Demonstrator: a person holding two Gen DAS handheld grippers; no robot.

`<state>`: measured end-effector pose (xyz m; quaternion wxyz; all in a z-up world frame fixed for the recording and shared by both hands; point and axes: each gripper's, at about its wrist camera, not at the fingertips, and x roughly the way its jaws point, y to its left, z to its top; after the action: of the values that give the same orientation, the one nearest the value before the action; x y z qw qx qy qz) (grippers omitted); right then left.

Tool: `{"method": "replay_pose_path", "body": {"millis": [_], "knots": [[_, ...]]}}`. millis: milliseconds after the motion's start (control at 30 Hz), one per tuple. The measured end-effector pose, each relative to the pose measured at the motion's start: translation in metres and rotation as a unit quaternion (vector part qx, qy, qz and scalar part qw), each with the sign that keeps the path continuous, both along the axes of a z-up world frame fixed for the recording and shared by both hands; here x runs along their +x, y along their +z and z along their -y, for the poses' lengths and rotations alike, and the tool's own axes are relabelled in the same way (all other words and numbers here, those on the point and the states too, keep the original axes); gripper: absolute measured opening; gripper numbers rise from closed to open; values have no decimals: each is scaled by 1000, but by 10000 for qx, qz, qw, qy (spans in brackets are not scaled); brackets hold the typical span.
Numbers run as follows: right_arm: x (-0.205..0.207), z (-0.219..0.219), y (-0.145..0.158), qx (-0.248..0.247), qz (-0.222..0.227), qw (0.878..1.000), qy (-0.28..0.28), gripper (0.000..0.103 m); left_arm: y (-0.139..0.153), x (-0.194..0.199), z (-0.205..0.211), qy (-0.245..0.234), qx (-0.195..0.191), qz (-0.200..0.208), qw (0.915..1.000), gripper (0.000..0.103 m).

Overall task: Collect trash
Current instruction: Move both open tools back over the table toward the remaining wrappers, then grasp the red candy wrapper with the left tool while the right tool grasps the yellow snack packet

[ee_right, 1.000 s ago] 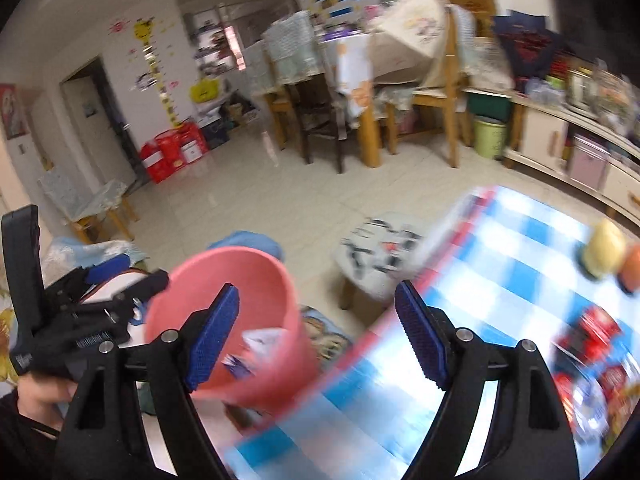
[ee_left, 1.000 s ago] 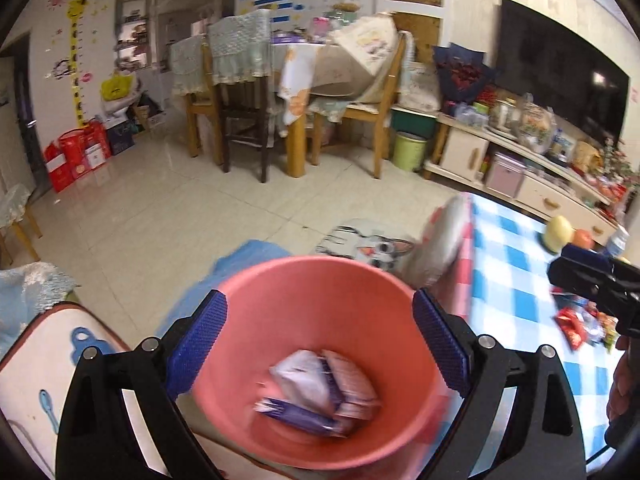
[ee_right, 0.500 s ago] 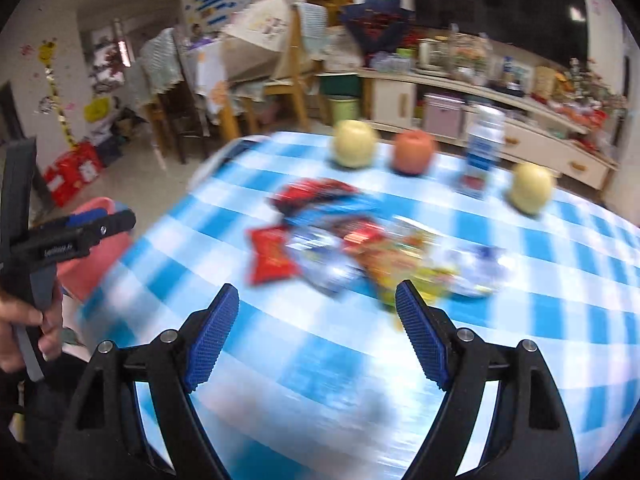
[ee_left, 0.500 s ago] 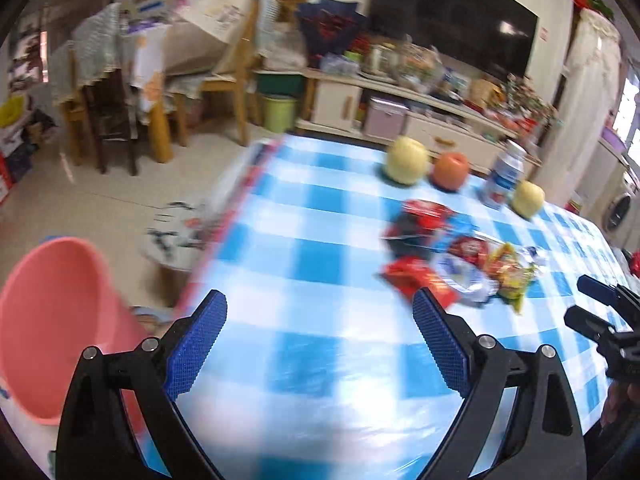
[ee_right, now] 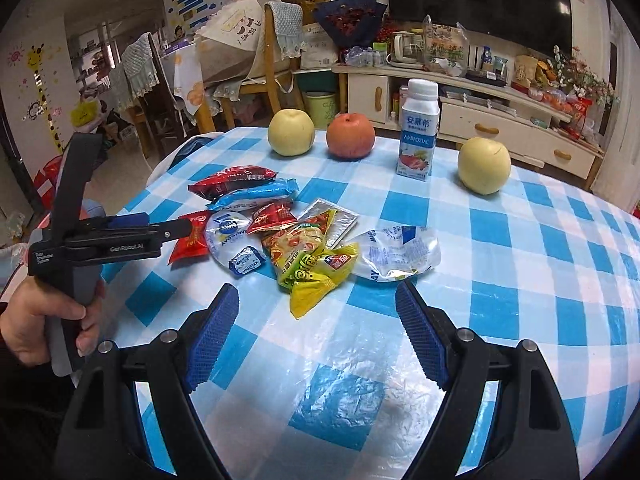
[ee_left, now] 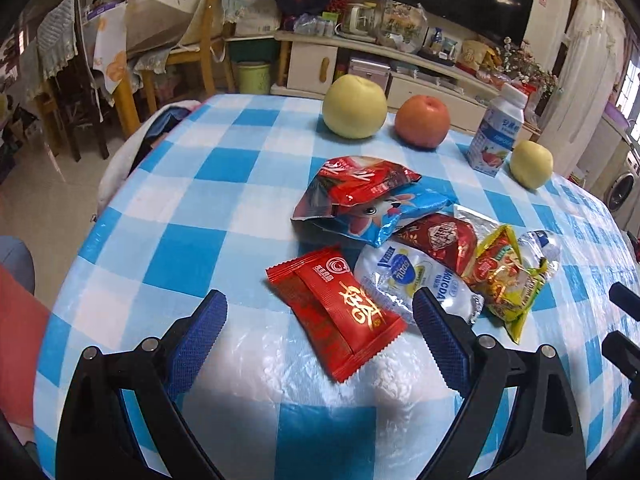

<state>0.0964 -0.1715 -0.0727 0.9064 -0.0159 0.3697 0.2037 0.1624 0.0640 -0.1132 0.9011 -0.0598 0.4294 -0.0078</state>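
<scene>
**Wrappers heaped on the checked bench**

Wrappers lie in 1 loose pile mid-bench on the blue-and-white cloth; the exact count is hard to tell where they overlap. A red packet lies nearest, between the spread blue pads of the left gripper, not touched. The right gripper is also spread, holding nothing, near the yellow wrapper. Behind stand 3 fruits, 2 yellow and 1 orange-red, plus 1 bottle.

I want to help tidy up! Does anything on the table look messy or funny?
Yes. A heap of empty, crumpled snack wrappers lies scattered in the middle of the checked table, overlapping each other. The fruit and the milk bottle stand neatly behind.
</scene>
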Motion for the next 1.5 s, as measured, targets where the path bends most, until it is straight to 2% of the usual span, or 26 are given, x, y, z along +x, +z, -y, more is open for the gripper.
{"method": "replay_pose_path", "body": {"millis": [300, 400, 433, 500, 533, 633, 867, 1267, 1333, 1433, 1500], "knots": [[14, 4, -13, 67, -136, 9999, 24, 82, -13, 15, -3, 41, -69, -169, 9998, 92], [18, 5, -14, 64, -157, 9999, 1, 82, -17, 18, -4, -20, -123, -253, 9996, 74], [19, 6, -15, 65, -163, 9998, -5, 82, -16, 17, -5, -46, -136, -228, 9996, 65], [22, 5, -17, 41, -186, 9998, -15, 82, -16, 16, -3, -127, -49, -331, 9994, 41], [24, 5, -17, 34, -198, 9998, -17, 82, -18, 16, -4, -144, -38, -394, 9991, 40], [31, 2, -18, -16, -195, 9998, -14, 82, -18, 9, -9, -174, -71, -331, 9993, 40], [60, -18, -29, -170, -285, 9994, 56, 81, -21, 9, -3, -496, 267, -214, 9982, 45], [84, -61, -41, -1099, -279, 9915, 642, 77, -23, 7, 2, -564, 546, -88, 9969, 42], [82, -65, -41, -1264, -273, 9891, 698, 72, -23, 6, 2, -568, 555, -91, 9968, 42], [76, -71, -45, -1421, -346, 9853, 881, 49, -23, 7, 2, -576, 564, -96, 9967, 39], [75, -68, -45, -1383, -360, 9860, 863, 47, -23, 6, 2, -588, 581, -104, 9965, 36]]}}
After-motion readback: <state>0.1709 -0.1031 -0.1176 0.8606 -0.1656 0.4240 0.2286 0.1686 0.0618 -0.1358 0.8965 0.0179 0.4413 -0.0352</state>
